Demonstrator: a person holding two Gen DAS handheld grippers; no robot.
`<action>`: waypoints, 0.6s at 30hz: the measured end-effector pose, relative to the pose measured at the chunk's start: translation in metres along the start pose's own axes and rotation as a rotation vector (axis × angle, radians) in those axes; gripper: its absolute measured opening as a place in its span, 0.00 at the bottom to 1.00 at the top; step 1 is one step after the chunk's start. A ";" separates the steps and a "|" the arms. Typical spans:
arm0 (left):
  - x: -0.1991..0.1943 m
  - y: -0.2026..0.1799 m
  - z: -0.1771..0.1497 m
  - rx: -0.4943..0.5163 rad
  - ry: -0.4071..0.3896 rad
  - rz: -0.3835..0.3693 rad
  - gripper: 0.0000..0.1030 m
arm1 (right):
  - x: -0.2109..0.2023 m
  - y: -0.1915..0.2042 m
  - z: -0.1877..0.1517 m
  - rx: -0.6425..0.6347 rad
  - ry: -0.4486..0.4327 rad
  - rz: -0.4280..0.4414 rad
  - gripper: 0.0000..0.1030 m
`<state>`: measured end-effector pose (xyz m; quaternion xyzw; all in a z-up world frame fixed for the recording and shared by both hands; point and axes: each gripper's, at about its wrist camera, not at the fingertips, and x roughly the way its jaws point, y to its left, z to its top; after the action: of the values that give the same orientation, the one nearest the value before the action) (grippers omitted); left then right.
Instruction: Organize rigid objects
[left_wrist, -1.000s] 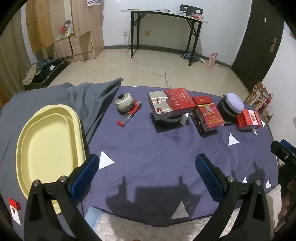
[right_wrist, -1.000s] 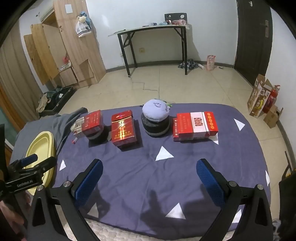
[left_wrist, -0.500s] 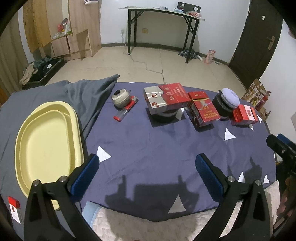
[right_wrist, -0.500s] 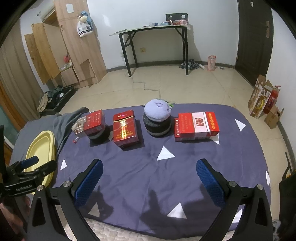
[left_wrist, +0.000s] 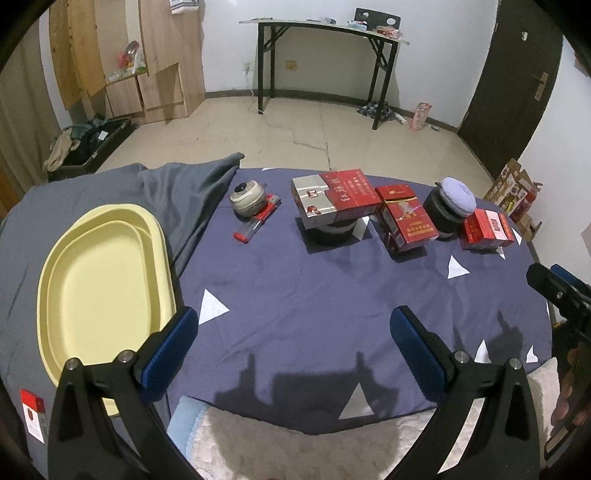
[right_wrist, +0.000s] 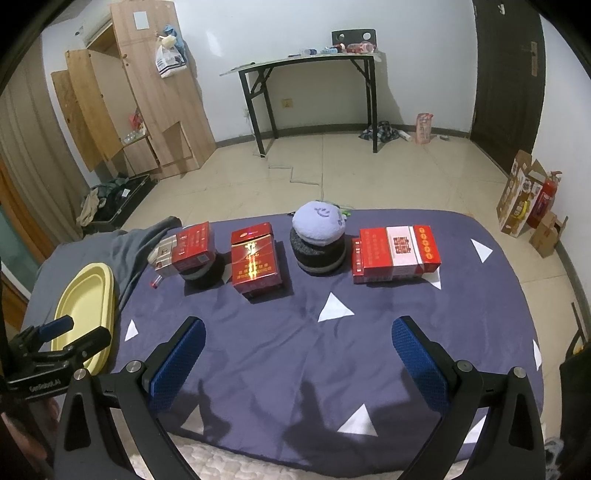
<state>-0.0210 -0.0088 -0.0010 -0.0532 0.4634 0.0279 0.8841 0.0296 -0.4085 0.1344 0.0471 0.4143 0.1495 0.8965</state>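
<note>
The left hand-held gripper (left_wrist: 291, 343) hangs with its jaws spread wide and nothing between them, over the near part of the table (left_wrist: 314, 295), which is covered by a dark blue cloth with white triangles. To its left, close beside the left finger, lies a yellow oval tray (left_wrist: 99, 291) on a grey blanket (left_wrist: 177, 188). Farther ahead and well apart from the fingers, a small round tin (left_wrist: 248, 196) sits touching a red lighter (left_wrist: 256, 223); to their right a red and silver box (left_wrist: 334, 197) rests on a dark round object, then a red pack (left_wrist: 406, 223), then a dark jar with a lilac cushion on top (left_wrist: 448, 206), and a red and pink box (left_wrist: 485, 229) at the far right. The right hand-held gripper (right_wrist: 297, 350) is likewise wide apart and empty, held above the near middle of the cloth. All the boxes stand in a row across the far side, well ahead of its fingertips: the red and pink box (right_wrist: 397, 253) ahead to the right, the jar (right_wrist: 319, 242) almost straight ahead, the red pack (right_wrist: 255, 260) ahead to the left, and the red and silver box (right_wrist: 188, 247) farther left, with the tray (right_wrist: 85, 306) at the left edge near the other gripper.
</note>
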 end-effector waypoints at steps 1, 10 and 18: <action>0.001 0.000 0.001 -0.004 0.005 0.001 1.00 | 0.000 0.000 0.000 -0.001 0.003 0.001 1.00; 0.000 0.002 0.002 -0.048 0.026 -0.043 1.00 | 0.006 0.001 0.002 -0.011 0.004 0.011 1.00; -0.002 0.000 0.002 -0.052 0.018 -0.050 1.00 | 0.009 0.002 0.001 -0.009 0.009 0.009 1.00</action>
<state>-0.0208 -0.0090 0.0014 -0.0879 0.4691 0.0173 0.8786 0.0351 -0.4040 0.1288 0.0441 0.4173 0.1557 0.8942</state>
